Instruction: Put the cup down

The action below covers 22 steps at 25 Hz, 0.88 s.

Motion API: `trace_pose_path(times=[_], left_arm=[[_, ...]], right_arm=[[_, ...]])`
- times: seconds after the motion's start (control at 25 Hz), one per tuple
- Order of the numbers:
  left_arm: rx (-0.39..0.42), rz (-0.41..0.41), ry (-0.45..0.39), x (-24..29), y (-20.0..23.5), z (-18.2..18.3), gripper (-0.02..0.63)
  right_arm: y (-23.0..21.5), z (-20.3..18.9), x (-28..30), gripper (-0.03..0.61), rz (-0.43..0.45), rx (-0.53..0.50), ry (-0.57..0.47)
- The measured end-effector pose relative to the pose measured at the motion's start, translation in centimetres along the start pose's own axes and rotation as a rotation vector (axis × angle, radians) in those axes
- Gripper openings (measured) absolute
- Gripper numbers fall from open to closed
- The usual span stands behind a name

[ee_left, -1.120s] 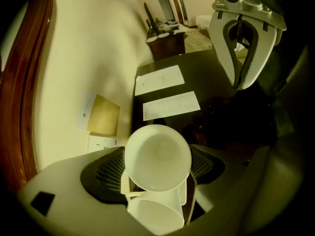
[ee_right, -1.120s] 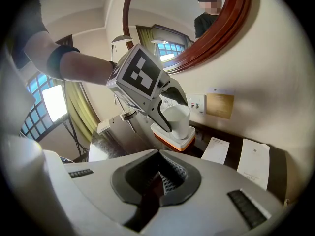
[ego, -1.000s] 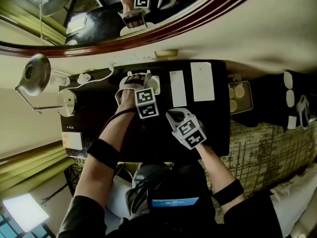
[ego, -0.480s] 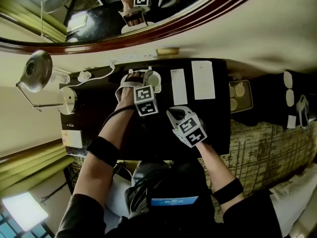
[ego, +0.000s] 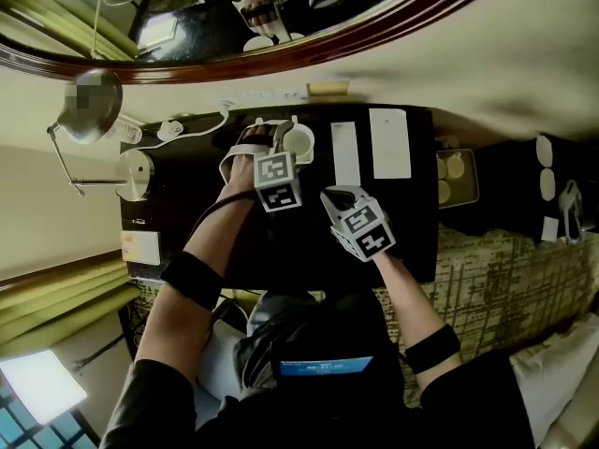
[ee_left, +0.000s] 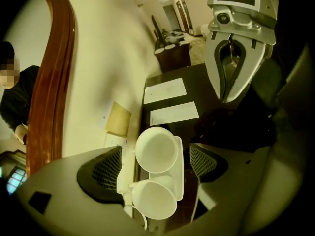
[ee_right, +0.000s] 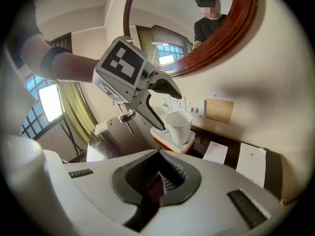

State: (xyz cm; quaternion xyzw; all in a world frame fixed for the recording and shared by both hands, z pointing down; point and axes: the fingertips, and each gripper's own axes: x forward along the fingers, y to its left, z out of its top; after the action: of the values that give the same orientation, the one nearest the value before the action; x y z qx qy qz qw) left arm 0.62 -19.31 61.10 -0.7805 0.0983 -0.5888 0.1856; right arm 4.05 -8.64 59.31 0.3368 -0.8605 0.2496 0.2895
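Note:
Two white cups (ee_left: 156, 149) (ee_left: 154, 199) stand side by side on a small white tray (ee_left: 180, 173) at the back of the dark desk (ego: 309, 241). My left gripper (ee_left: 153, 167) hangs just above them with its jaws wide. They have just been opening, and neither pad (ee_left: 101, 173) touches a cup. In the head view the left gripper (ego: 257, 148) is over the tray, with one cup (ego: 299, 143) showing beside its finger. My right gripper (ego: 337, 197) hovers to the right, shut and empty. In the right gripper view its jaws (ee_right: 157, 181) are shut, and a cup (ee_right: 178, 126) stands beyond them.
Two white paper sheets (ego: 346, 152) (ego: 389, 143) lie on the desk right of the tray. A desk lamp (ego: 136, 174) and a cable stand at the left. Wall sockets and a tan card (ee_left: 118, 119) sit behind the cups, under a round wood-framed mirror (ee_left: 54, 82).
The left gripper has lifted a little above the cups and its jaws have spread. The right gripper has stayed where it was.

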Motion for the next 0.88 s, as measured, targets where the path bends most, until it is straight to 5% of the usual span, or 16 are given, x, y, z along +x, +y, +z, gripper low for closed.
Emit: trace_pose_path(times=[0.36,0.8,0.88], left_arm=[[-0.137,0.049,-0.095,-7.2,-0.8,-1.3,0.419],[-0.53,0.161,-0.255,-13.7,-3.0,-5.4,0.013],[-0.633,0.149,-0.298,-14.4,-3.4,-6.1,0.003]], right_arm=[[-0.1,1.6,-1.1,0.002,-0.062,0.0,-0.025],[-0.1,1.9,-3.4,0.002,-0.141,0.038,-0.041],[-0.7,1.7,-3.9,0.002,-0.155,0.068,-0.053]])
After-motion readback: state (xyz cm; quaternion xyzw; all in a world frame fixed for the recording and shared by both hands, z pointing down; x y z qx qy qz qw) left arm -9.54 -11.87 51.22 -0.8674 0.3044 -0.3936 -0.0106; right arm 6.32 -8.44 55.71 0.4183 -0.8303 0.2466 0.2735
